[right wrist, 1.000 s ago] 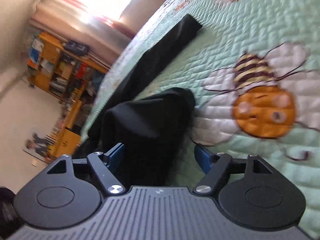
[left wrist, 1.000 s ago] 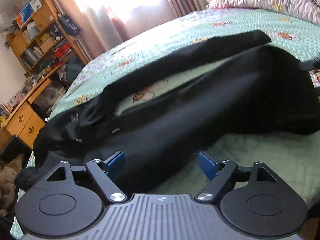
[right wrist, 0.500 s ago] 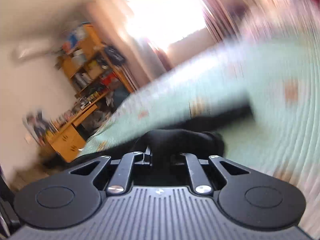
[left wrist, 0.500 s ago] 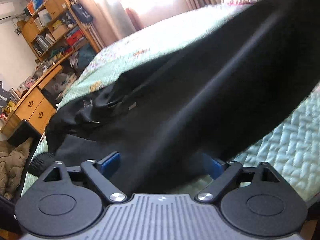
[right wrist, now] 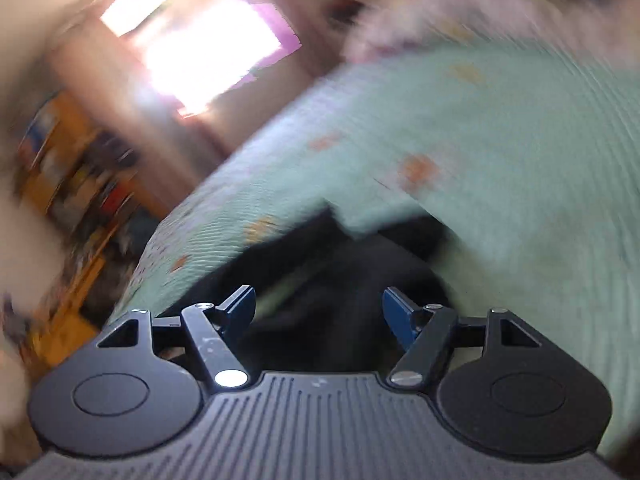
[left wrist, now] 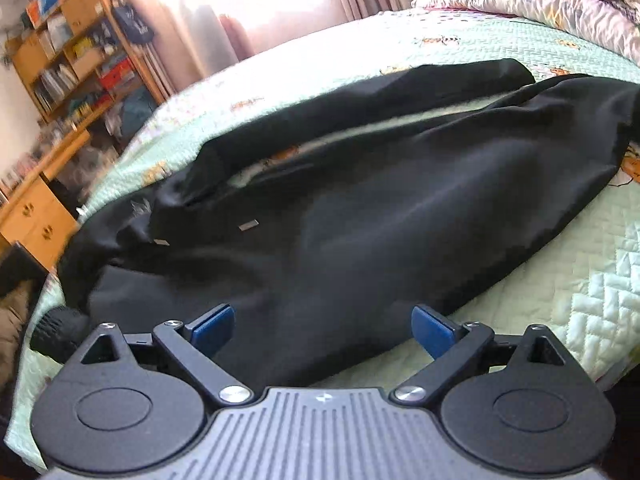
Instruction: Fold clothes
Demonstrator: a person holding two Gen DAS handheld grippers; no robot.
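Black fabric trousers (left wrist: 360, 200), spread lengthwise on mint quilted bed (left wrist: 560, 280), legs apart, flat for folding. Left hand-held gripper (left wrist: 322, 326) and right hand-held gripper (right wrist: 318, 312): both agape, holding nothing, poised over cloth.

Left gripper (left wrist: 322, 330) and right gripper (right wrist: 318, 312) both gape wide, holding nothing.
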